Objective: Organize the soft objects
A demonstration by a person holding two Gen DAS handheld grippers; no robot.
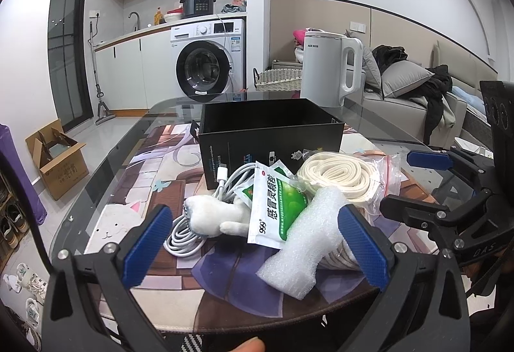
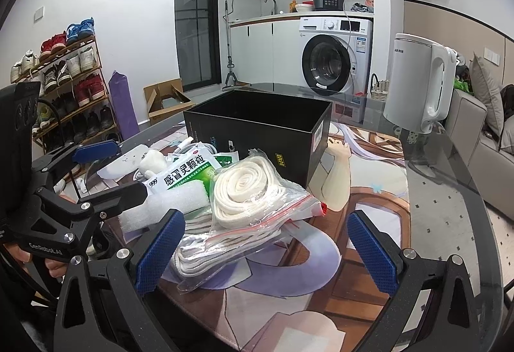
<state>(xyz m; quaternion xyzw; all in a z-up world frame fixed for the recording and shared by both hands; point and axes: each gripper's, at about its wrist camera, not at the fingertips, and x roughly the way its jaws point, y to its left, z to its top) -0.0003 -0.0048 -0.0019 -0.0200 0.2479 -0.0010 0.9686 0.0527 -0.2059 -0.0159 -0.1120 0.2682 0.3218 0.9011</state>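
Observation:
A pile of soft objects lies on the glass table in front of an open black box [image 1: 270, 133] [image 2: 257, 124]. In the pile are a white plush toy [image 1: 212, 217], a white coiled cable [image 1: 186, 239], a green and white sachet [image 1: 276, 207] [image 2: 183, 175], a white foam wrap [image 1: 302, 249] [image 2: 163, 204], and clear zip bags of cream strap [image 1: 340, 175] [image 2: 244, 191]. My left gripper [image 1: 257, 249] is open with the foam wrap and sachet between its jaws. My right gripper [image 2: 266, 252] is open just before the strap bags.
A white electric kettle [image 1: 331, 66] [image 2: 420, 82] stands at the table's far right. A patterned mat [image 2: 363, 210] covers the table. Beyond it are a washing machine [image 1: 208, 59], a cardboard box [image 1: 57, 159] on the floor, a shoe rack [image 2: 67, 85] and a sofa [image 1: 417, 95].

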